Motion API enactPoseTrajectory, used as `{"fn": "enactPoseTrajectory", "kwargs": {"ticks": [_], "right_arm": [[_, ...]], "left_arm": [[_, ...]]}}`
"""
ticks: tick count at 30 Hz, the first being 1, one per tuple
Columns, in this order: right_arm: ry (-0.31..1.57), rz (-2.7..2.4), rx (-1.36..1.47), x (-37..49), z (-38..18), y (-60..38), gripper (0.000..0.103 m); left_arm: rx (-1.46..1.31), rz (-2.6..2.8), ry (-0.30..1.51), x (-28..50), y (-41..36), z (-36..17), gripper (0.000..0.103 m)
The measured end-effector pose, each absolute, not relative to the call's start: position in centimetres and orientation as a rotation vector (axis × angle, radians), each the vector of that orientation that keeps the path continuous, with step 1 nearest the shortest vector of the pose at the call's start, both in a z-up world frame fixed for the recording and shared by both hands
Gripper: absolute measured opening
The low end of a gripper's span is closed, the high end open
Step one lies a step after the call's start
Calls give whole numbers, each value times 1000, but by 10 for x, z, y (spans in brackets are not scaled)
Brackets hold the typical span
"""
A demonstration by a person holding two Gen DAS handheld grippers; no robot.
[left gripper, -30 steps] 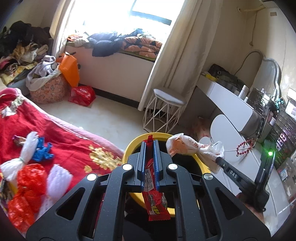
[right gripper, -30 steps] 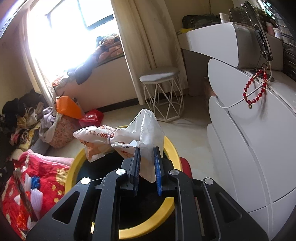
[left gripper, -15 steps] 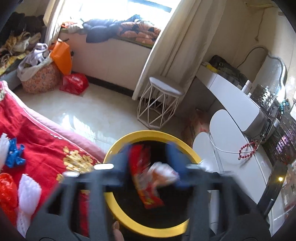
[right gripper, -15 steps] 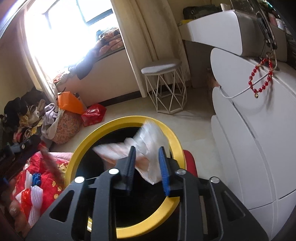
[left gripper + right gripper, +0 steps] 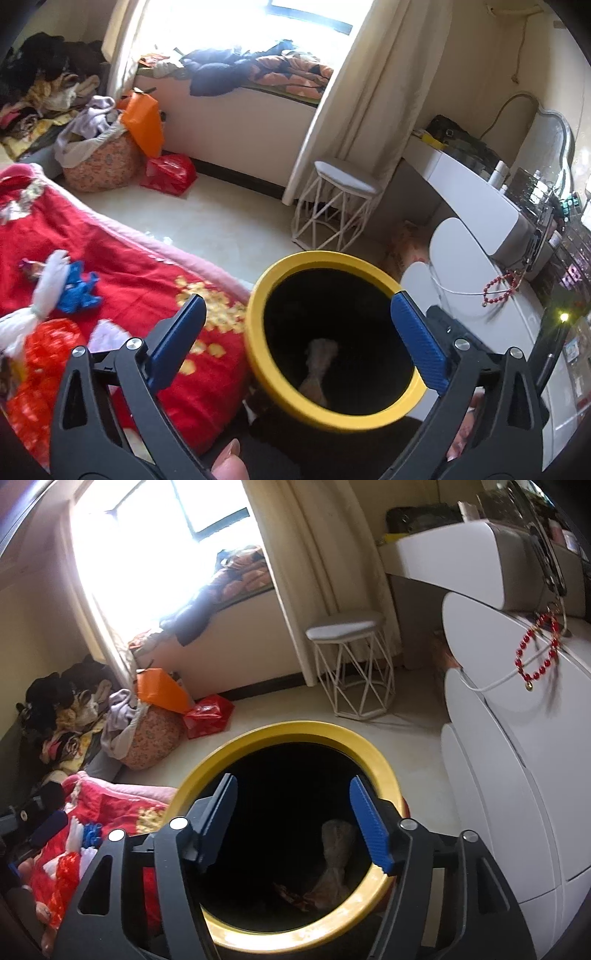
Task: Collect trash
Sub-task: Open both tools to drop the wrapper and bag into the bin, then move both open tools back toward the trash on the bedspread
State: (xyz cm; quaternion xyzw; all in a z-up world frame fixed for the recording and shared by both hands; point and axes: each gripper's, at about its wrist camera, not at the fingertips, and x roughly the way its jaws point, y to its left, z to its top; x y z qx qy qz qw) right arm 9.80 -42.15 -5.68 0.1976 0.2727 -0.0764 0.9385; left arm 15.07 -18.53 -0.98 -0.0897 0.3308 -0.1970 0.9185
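Both sets of jaws stand released and hold nothing. The right gripper (image 5: pixel 293 823) hangs right over the mouth of the yellow-rimmed bin (image 5: pixel 369 746), blue pads apart inside the ring. Deep in the bin lies a crumpled white bag (image 5: pixel 338 853), below and between the jaws, with a red wrapper (image 5: pixel 291 895) beside it on the dark bottom. The left gripper (image 5: pixel 295 343) spreads wide across the same bin (image 5: pixel 258 354), its left pad over the bed, its right pad at the far rim; the white bag (image 5: pixel 319 363) shows pale inside.

Left of the bin, more trash sits on the red bedspread (image 5: pixel 122 266): a white twisted bag (image 5: pixel 48 284), a blue scrap (image 5: pixel 79 291) and a red plastic bag (image 5: pixel 48 343). Right of the bin stands a white desk (image 5: pixel 517 709) bearing red beads (image 5: pixel 535 650). Farther off, on the pale floor, are a white wire stool (image 5: pixel 338 206), a red bag (image 5: pixel 170 173), a basket of clothes (image 5: pixel 99 162), then curtains and a bright window.
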Motion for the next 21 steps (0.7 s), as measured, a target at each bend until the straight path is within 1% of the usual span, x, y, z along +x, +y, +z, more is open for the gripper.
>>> {"fn": "enactPoseTrajectory", "kwargs": {"ticks": [1, 5, 21], "right_arm": [[549, -148, 401, 97, -55, -419, 66], [534, -126, 388, 95, -50, -412, 67], [518, 29, 294, 88, -31, -350, 67]], "left_arm": [[-184, -397, 674, 147, -181, -9, 92], [-171, -372, 646, 134, -168, -6, 92], [-216, -235, 546, 104, -105, 9, 92]]}}
